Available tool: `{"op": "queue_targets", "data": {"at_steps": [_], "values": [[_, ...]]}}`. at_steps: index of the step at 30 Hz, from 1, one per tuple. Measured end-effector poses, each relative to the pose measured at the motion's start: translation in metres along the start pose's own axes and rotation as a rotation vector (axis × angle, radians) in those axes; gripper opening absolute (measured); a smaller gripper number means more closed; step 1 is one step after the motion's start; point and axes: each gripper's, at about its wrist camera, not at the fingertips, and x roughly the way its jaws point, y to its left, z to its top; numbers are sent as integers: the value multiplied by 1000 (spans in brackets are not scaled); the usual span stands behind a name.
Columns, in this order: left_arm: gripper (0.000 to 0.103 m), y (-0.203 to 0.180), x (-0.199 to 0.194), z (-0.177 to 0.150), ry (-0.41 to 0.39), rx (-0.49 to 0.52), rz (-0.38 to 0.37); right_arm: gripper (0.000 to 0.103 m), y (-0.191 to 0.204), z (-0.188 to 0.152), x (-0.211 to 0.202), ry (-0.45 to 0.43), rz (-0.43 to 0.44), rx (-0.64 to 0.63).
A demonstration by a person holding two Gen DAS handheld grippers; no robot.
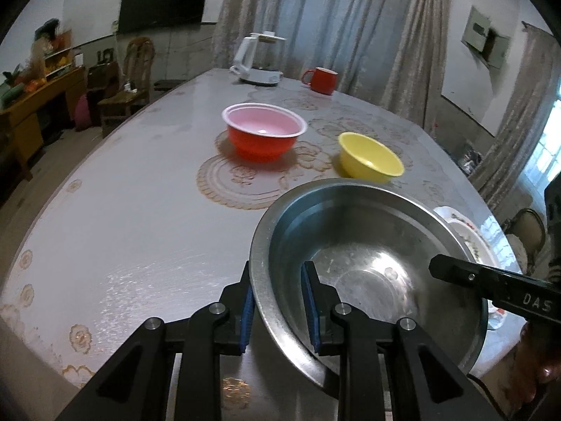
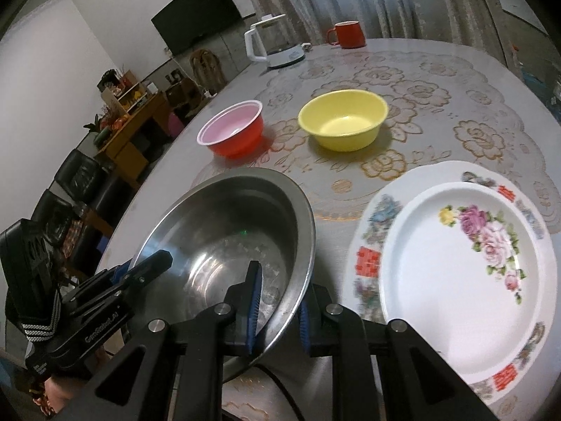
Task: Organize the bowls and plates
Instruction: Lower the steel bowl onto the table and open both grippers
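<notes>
Left gripper clamped on steel bowl rim, lower centre of frame. Right gripper clamped on opposite rim. Bowl empty, tilted, shiny, beside floral plates on desk.

Two close downward views, shared steel basin.

Left gripper: black, blue pads, pitched downward, jaws clamped on the near-left rim of the steel bowl, one pad inside, one outside. Right gripper: same build, pitched downward, jaws clamped on the bowl's opposite rim, likewise straddling it.
</notes>
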Motion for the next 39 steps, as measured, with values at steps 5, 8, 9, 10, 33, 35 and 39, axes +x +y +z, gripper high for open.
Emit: {"op": "queue_targets", "data": {"at_steps": [5,8,9,10,33,35,39], "values": [[25,9,10,-1,12,0,40,19,8,1,16,21,-5,-5],[25,11,18,0,16,-6,46,20,9,3,24,28,-13,-6],[25,11,19,0,14,-3,49,20,10,3,26,29,-18,-7],[25,10,21,1,14,0,52,20,10,4,27,27,-22,-9],[25,-20,45,-3,63,32,6,33,-14,1,-19,-53,-69,27],[25,-21,46,-3,60,33,6,33,-18,1,-22,-66,-73,34],[31,-17,42,-4,61,12,-12,33,-24,-1,-25,-68,-63,58]]}}
